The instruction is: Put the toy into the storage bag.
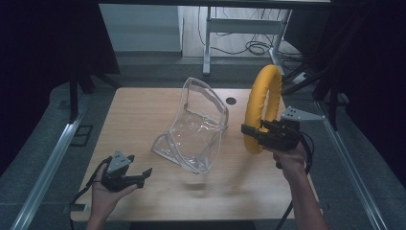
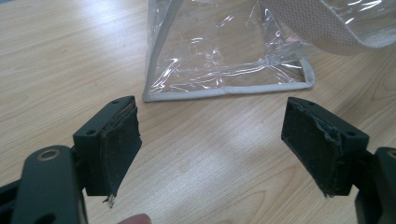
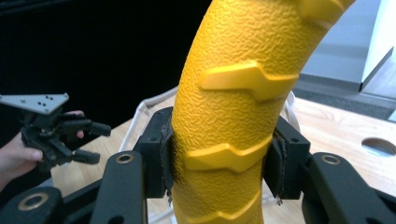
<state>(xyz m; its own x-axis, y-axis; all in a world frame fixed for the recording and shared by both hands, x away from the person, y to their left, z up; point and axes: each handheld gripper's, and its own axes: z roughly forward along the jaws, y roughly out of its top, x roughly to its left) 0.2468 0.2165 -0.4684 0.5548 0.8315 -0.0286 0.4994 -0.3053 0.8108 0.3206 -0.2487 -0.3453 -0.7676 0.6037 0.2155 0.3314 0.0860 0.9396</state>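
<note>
Right gripper clenched on the lower arc of a yellow ridged ring; pads bite both sides of it in the right gripper view. We see the ring held upright, above the table, just right of the clear plastic zip pouch. Left gripper released, jaws wide, near the pouch's front edge but apart from it. We judge the step: carrying the ring to the pouch. Next move likely calls for the left gripper to hold the mouth open while we tip the ring in.
</note>
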